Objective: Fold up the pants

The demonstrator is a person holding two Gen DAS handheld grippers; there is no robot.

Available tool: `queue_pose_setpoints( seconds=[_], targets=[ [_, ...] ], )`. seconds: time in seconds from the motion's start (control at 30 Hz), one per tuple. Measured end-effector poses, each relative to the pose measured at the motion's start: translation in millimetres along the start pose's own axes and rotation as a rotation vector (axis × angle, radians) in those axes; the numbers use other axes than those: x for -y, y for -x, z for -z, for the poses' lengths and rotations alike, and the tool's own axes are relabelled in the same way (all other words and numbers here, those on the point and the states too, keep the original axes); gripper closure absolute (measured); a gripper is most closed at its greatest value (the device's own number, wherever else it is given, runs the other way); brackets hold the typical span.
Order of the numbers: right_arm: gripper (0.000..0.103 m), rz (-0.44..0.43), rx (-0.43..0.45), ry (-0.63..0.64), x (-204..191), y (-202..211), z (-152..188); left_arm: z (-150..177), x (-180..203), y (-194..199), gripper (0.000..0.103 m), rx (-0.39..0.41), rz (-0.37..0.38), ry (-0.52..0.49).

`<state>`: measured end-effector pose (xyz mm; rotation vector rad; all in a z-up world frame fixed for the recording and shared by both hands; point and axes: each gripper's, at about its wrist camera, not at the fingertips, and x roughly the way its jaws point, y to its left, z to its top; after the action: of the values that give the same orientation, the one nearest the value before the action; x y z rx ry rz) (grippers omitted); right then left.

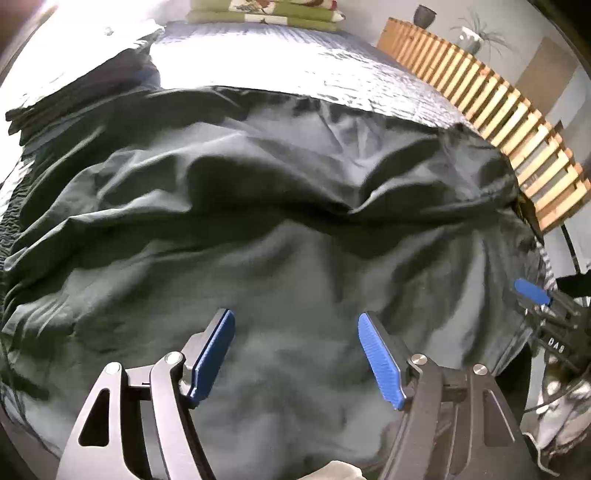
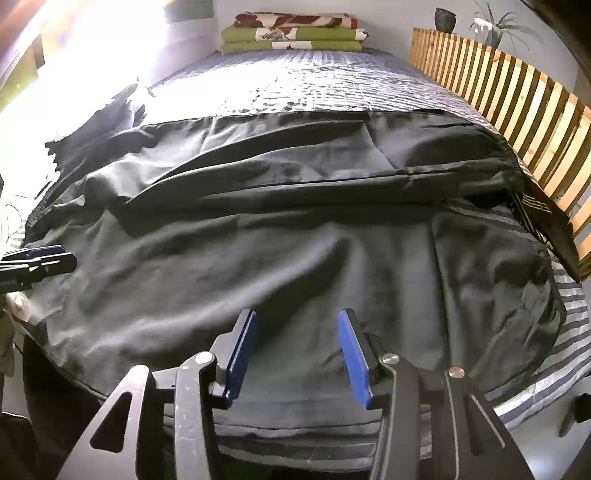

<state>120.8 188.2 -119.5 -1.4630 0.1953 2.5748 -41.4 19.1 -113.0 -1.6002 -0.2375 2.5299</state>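
Observation:
Dark grey pants lie rumpled and folded across the near end of the bed, filling most of both views. Their waistband with a label is at the right, by the wooden rail. My left gripper hovers over the cloth with its blue pads wide apart and nothing between them; it shows at the left edge of the right wrist view. My right gripper is open over the near hem, its pads clear of the fabric. It appears at the right edge of the left wrist view.
The bed has a grey striped cover. A slatted wooden rail runs along its right side, with a dark vase and a plant on top. Folded green and red blankets are stacked at the far end. Bright light washes out the left.

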Motion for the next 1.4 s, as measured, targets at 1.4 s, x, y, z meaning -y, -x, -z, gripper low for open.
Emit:
queue_pose_setpoints(
  seconds=[1.4],
  targets=[
    [0.059,-0.111,0.06,-0.139,67,11,8,-41,69,-32,0.029,-0.055,-0.022,-0.042]
  ],
)
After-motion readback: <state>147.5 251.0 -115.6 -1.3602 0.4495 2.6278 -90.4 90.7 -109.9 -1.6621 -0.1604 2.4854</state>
